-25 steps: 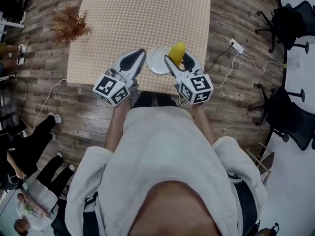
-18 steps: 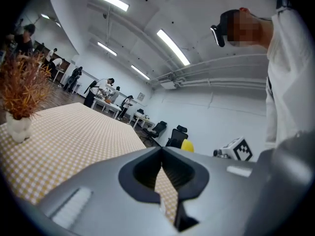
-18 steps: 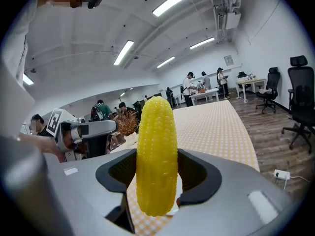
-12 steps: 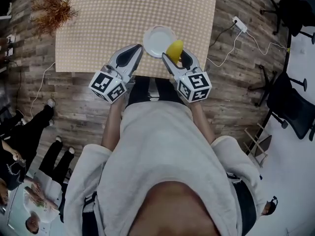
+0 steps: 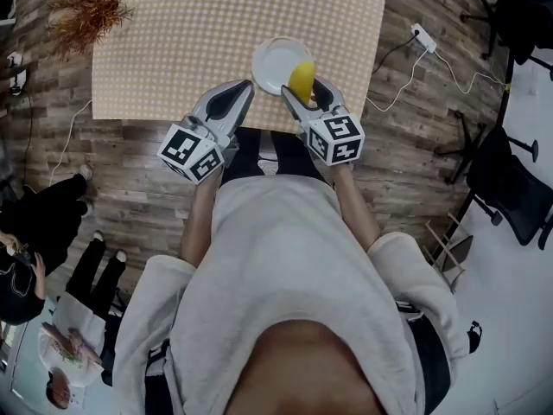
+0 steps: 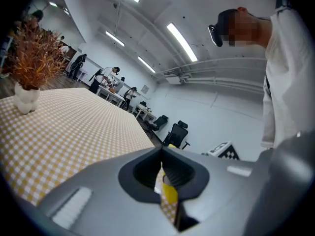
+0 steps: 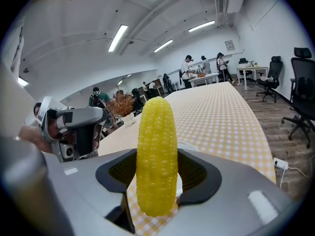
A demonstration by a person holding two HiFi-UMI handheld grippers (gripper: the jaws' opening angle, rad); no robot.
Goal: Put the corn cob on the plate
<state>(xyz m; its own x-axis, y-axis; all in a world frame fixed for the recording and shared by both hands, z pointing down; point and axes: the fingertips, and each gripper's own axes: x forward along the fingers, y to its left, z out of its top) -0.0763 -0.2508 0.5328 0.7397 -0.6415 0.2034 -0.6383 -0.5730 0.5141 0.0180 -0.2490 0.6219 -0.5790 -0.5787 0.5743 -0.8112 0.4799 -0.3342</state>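
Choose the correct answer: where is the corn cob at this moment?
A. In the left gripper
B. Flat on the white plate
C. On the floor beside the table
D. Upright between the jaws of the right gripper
D: in the right gripper view the corn cob stands upright, clamped between the jaws of the right gripper, not yet laid on the plate.

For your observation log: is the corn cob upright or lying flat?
Upright: the corn cob stands on end, tip up, clamped between the right gripper's fingers, not lying on the plate.
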